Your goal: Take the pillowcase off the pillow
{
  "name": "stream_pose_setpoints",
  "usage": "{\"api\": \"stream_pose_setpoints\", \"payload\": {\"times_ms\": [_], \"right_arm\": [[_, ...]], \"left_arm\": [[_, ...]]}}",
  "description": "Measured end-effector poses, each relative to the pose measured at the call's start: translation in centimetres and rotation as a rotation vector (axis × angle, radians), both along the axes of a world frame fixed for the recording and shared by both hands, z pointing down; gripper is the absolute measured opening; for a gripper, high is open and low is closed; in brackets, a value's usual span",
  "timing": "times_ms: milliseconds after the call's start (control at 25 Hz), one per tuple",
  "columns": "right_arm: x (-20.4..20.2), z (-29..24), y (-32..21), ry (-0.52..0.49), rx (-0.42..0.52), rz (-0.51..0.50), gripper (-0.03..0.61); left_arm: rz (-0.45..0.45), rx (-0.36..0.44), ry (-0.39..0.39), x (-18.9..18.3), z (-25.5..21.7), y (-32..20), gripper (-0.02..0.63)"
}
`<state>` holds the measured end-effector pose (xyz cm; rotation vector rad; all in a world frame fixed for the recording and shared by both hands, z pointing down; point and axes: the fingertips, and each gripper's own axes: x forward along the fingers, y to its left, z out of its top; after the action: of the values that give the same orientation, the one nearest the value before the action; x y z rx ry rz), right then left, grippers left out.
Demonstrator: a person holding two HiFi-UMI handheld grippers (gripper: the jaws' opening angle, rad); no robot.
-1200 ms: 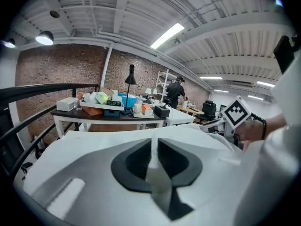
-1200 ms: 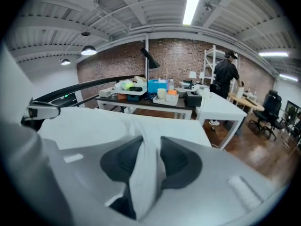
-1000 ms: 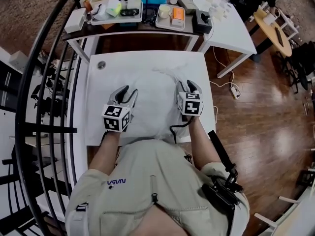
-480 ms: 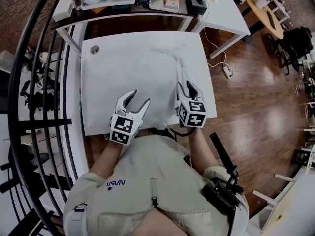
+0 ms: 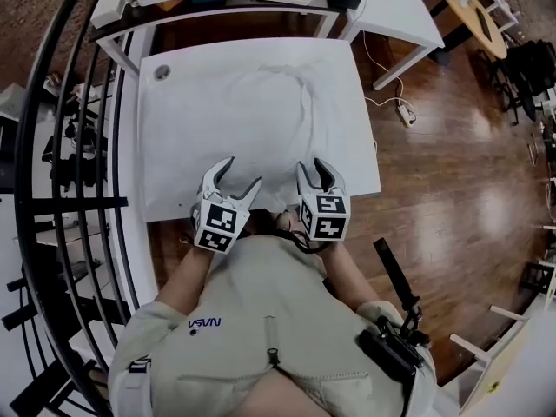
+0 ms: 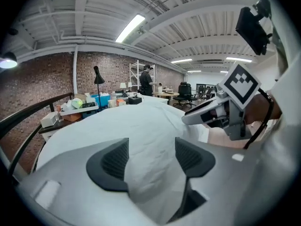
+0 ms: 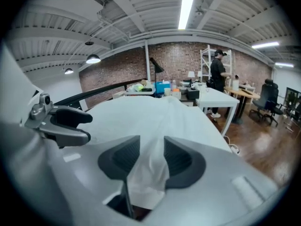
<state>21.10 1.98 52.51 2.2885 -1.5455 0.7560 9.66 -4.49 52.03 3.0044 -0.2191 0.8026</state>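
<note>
Lately the jaws of the left gripper (image 5: 241, 172) have been opening, and they are now set wide apart w/ nothing pinched. Both grippers have also been drawn back from mid-table to the near edge, close to the person's body. The right gripper (image 5: 314, 165) has been kept as it was, i.e. closed on a bunched fold of the pillowcase (image 5: 261, 115). It is judged that a pull on the case was just made & the left side let go, prob. for a re-grip. Removal can't be called done, since white cloth is seen spread over most of the table (image 5: 174, 63).

Re. position: in the left gripper view, cloth is seen lying under and btwn the pads (image 6: 115, 161), but it is pressed by neither. In the right gripper view, the fold is held btwn the pads (image 7: 176, 157), touching both, w/ the rest trailed away across the table toward its far end. The pillow itself can't be told apart from the case in these views, all being white on white.
</note>
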Motion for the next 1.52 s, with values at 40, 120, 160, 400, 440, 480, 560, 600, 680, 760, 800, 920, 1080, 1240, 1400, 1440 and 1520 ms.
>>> {"api": "stream_pose_setpoints", "payload": {"times_ms": [40, 120, 160, 400, 440, 480, 560, 600, 680, 760, 800, 920, 1080, 1240, 1400, 1440, 1520], "right_arm": [[-0.3, 0.1, 0.2, -0.003, 0.006, -0.018, 0.164], [-0.7, 0.5, 0.6, -0.014, 0.02, -0.061, 0.164], [-0.9, 0.8, 0.9, -0.025, 0.023, -0.083, 0.166], [-1.7, 3.3, 2.0, -0.069, -0.011, -0.177, 0.196], [-2.0, 3.5, 1.9, -0.07, -0.014, -0.177, 0.198], [-2.2, 3.5, 1.8, -0.068, -0.017, -0.176, 0.198], [-2.6, 3.3, 1.5, -0.064, -0.021, -0.168, 0.206], [-2.8, 3.2, 1.4, -0.064, -0.022, -0.16, 0.207], [-3.2, 3.3, 1.3, -0.065, -0.032, -0.148, 0.207], [-3.7, 4.0, 0.8, -0.066, -0.052, -0.14, 0.209], [-3.9, 4.4, 0.4, -0.062, -0.062, -0.135, 0.212], [-4.0, 5.3, -0.4, -0.037, -0.088, -0.115, 0.212], [-2.5, 4.7, 0.0, 0.026, -0.107, -0.053, 0.057], [-0.9, 3.0, 0.8, 0.065, -0.072, 0.017, 0.008], [2.6, -0.1, 2.2, 0.141, -0.03, 0.1, 0.006], [3.7, -0.8, 2.5, 0.158, -0.022, 0.126, 0.006], [6.0, -1.9, 3.4, 0.19, -0.012, 0.183, 0.006]], "left_arm": [[-0.015, 0.007, -0.019, -0.1, 0.4, 0.2, 0.295], [-0.043, 0.033, -0.061, 0.0, 1.3, 0.4, 0.299], [-0.058, 0.046, -0.083, 0.2, 1.9, 0.3, 0.302], [-0.117, 0.073, -0.139, 0.6, 3.4, 0.2, 0.327], [-0.112, 0.076, -0.145, 0.4, 3.6, 0.0, 0.327], [-0.107, 0.076, -0.151, 0.3, 4.0, 0.0, 0.327], [-0.103, 0.063, -0.16, 0.3, 5.3, -0.3, 0.327], [-0.102, 0.06, -0.164, 0.4, 5.7, -0.4, 0.327], [-0.094, 0.066, -0.171, 0.5, 6.1, -0.6, 0.327], [-0.075, 0.077, -0.18, 0.7, 6.5, -0.7, 0.296], [-0.062, 0.084, -0.185, 0.8, 6.7, -0.6, 0.268], [-0.041, 0.103, -0.18, 0.7, 6.8, -0.3, 0.187], [-0.04, 0.111, -0.112, 0.6, 4.8, 0.0, 0.058], [-0.081, 0.084, -0.002, 0.4, 0.7, -1.6, 0.021], [-0.149, 0.044, 0.112, 0.2, -3.7, -4.7, 0.02], [-0.164, 0.03, 0.135, 0.0, -4.5, -5.5, 0.02], [-0.184, -0.001, 0.167, -0.2, -5.5, -6.7, 0.02]]}}
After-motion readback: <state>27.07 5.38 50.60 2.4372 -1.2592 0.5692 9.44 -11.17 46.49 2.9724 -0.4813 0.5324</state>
